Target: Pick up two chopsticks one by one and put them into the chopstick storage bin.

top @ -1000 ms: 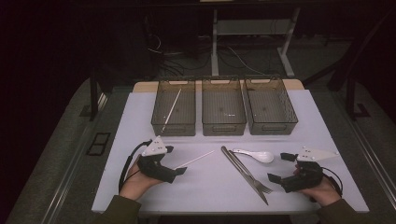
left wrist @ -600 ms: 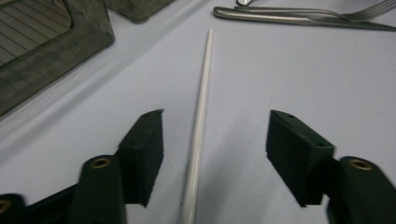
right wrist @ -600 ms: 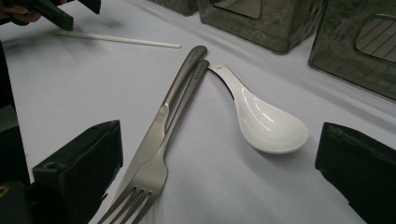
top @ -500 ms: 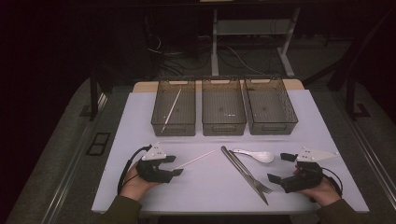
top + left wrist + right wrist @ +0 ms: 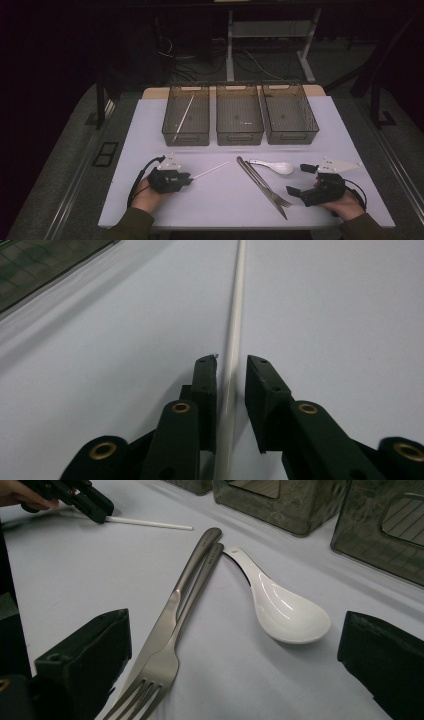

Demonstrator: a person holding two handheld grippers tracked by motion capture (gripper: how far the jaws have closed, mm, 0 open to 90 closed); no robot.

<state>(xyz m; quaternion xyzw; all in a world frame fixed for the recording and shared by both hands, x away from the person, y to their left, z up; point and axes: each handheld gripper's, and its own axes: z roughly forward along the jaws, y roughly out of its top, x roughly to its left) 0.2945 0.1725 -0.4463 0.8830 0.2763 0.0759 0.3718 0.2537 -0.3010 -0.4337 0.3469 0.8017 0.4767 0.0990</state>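
A white chopstick [image 5: 212, 169] lies on the white table, slanting up to the right. My left gripper [image 5: 189, 176] sits low over its near end. In the left gripper view the chopstick [image 5: 239, 290] runs between the two jaws of the left gripper [image 5: 231, 360], which have just been closing; a thin gap still shows on each side. My right gripper [image 5: 296, 179] rests at the table's right with its jaws wide apart and nothing between them. In the right gripper view the right gripper [image 5: 235, 625] faces a steel knife [image 5: 185, 585], a fork [image 5: 155, 675] and a white spoon [image 5: 285, 607].
Three dark mesh bins stand in a row at the back: left [image 5: 186, 136], middle [image 5: 239, 137], right [image 5: 292, 134]. A second white chopstick [image 5: 184, 116] lies in the left bin. The knife and fork [image 5: 260, 186] lie mid-table beside the spoon [image 5: 275, 166].
My left gripper has sunk toward the table over the chopstick's near end and its jaws have narrowed around it. The right hand has stayed put.
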